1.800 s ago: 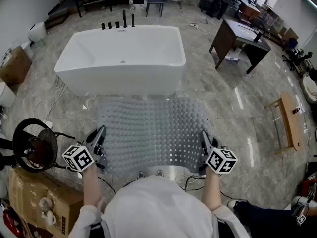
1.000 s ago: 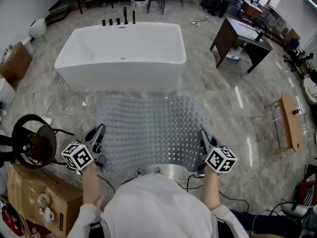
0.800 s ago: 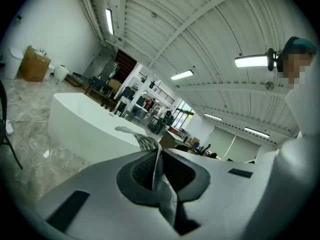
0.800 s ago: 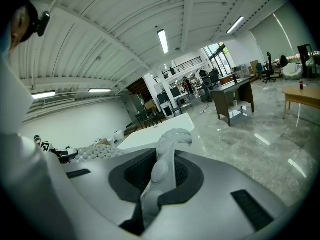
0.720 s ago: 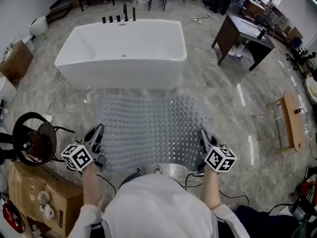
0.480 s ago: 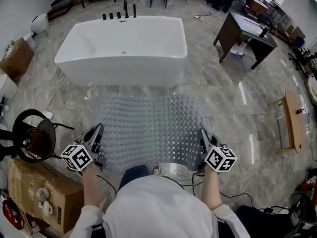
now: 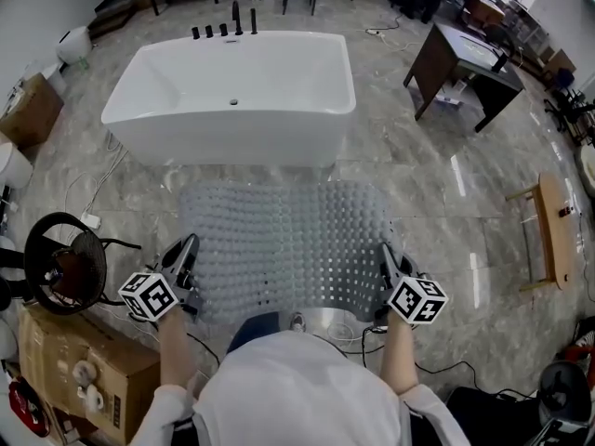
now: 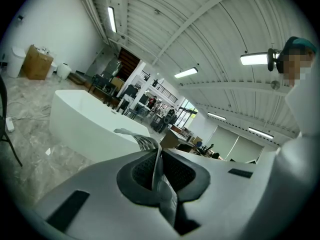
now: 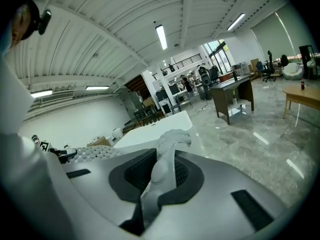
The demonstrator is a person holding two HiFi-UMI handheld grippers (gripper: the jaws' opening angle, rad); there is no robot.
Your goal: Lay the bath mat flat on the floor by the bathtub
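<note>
**Mat stretched out before the tub, not yet laid down**

Grey marble floor (image 7: 437, 212) runs round a white bathtub (image 7: 232, 100) in an open workshop hall. The bath mat (image 7: 284, 240) is spread between both grippers, its far edge near the tub's near wall. The left gripper (image 7: 189, 249) pinches the mat's near left corner and the right gripper (image 7: 383, 256) its near right corner, jaws pressed onto the nubbed rubber. Lowering seems to be the step in hand. Next, the near edge should come down level before either grip lets go.

No readable text, labels, brands, numbers or signs anywhere in view.
</note>
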